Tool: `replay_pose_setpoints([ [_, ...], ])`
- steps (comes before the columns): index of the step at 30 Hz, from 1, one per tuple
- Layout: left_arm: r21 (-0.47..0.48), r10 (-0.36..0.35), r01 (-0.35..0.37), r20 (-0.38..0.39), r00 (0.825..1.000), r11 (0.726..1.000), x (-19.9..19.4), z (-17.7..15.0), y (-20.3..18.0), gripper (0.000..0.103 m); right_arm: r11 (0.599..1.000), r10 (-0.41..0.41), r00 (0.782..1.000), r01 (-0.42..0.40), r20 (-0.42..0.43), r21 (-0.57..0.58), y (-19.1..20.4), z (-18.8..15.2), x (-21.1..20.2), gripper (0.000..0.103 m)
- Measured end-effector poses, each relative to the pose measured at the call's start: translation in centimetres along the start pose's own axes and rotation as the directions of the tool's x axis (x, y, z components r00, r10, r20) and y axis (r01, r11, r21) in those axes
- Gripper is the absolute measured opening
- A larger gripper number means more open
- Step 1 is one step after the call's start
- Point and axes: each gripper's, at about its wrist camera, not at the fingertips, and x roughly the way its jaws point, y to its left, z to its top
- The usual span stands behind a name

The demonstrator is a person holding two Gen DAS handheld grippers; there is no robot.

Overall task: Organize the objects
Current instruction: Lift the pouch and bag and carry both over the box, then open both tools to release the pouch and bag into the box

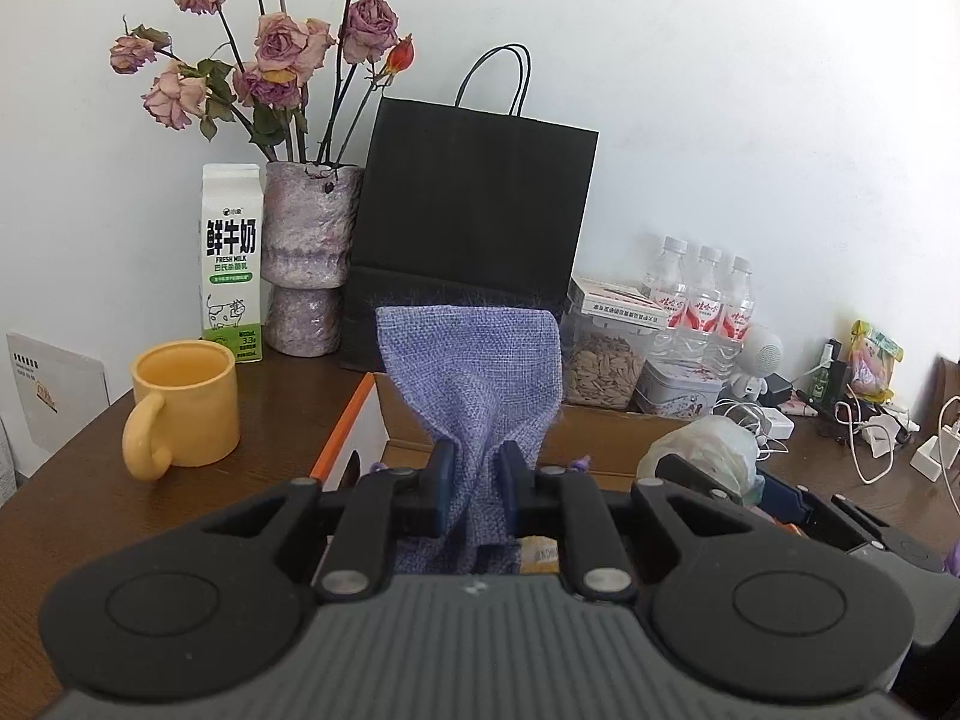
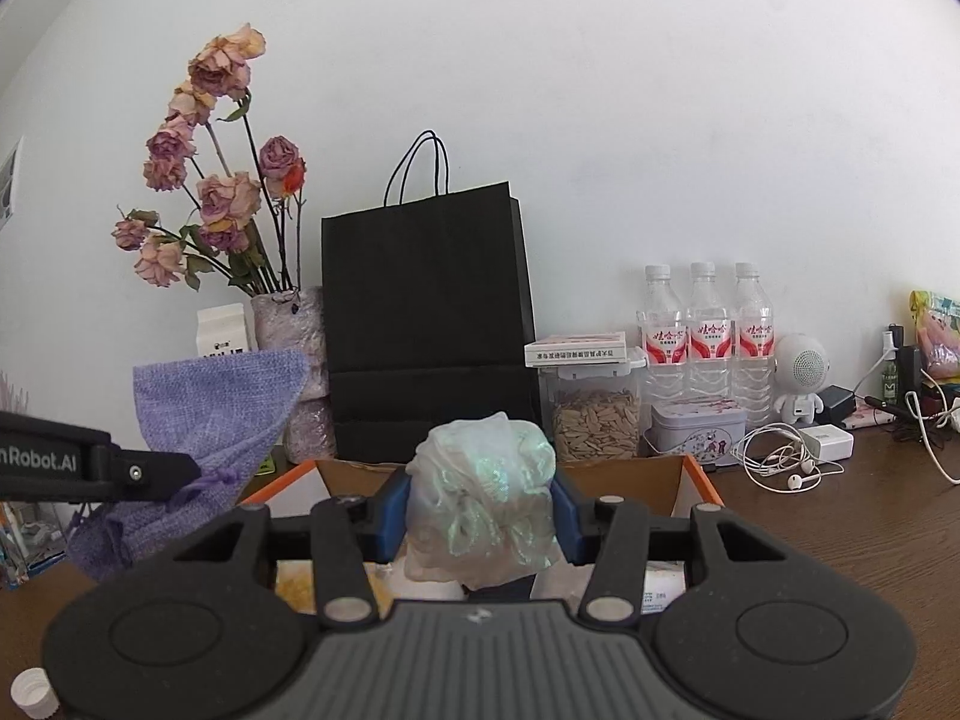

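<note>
- Left gripper (image 1: 474,480): blue pads pinched tight on the gathered neck of a lilac woven-cloth drawstring pouch (image 1: 474,372); the pouch body stands up and forward from the fingers.
- Right gripper (image 2: 483,510): pads clamped either side of a pale, shimmery gauze pouch (image 2: 483,480), bunched upright between them.
- Both pouches hang in the air above an open cardboard box with orange edges (image 2: 699,474), which lies directly below and just ahead of the fingers.
- Judgement: the box sits nearer the right gripper; the left hangs just off its left side.

Three water bottles (image 2: 710,333), two pouches, purple (image 1: 474,384) and white (image 2: 486,492), one black bag (image 2: 426,312), one yellow mug (image 1: 186,405).
</note>
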Motion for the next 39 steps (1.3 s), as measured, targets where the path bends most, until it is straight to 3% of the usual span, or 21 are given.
replay_pose_setpoints([
  [11,0.002,-0.029,0.029,-0.066,0.997,1.000,6.5,0.7,-0.1,0.017,0.999,0.039,0.999,-0.039,-0.028,0.021,-1.5,-0.5,3.4,0.047],
  [14,0.016,-0.041,0.042,-0.100,0.994,0.999,7.6,0.4,-0.1,0.027,1.000,0.020,0.998,-0.019,-0.056,0.015,-1.3,-0.6,4.0,0.055],
  [16,0.018,-0.049,0.052,-0.116,0.992,0.999,8.1,0.1,0.0,0.069,1.000,0.026,0.998,-0.025,-0.061,0.004,-1.2,-0.7,3.9,0.060],
  [17,0.013,-0.045,0.047,-0.116,0.992,0.999,8.1,0.0,0.1,0.080,1.000,0.029,0.998,-0.030,-0.060,-0.002,-1.1,-0.8,3.8,0.064],
  [18,0.008,-0.037,0.038,-0.112,0.993,0.999,8.1,0.0,0.2,0.101,0.999,0.032,0.998,-0.032,-0.057,-0.011,-1.0,-0.8,3.6,0.078],
  [19,0.001,-0.026,0.027,-0.098,0.995,1.000,7.9,-0.1,0.2,0.103,0.999,0.030,0.998,-0.031,-0.051,-0.018,-0.8,-0.9,3.4,0.097],
  [20,-0.004,-0.020,0.020,-0.085,0.996,1.000,7.7,-0.1,0.3,0.103,0.999,0.021,0.999,-0.022,-0.038,-0.026,-0.7,-1.0,3.2,0.103],
  [33,-0.030,-0.002,0.003,0.027,1.000,1.000,5.9,-0.2,0.7,0.103,1.000,-0.029,1.000,0.029,-0.005,-0.005,-1.1,-1.0,2.4,0.103],
  [39,-0.030,0.005,-0.001,0.111,0.994,1.000,3.7,-1.1,1.1,0.103,1.000,-0.020,0.997,0.021,0.070,-0.018,-0.5,-0.8,0.3,0.103],
])
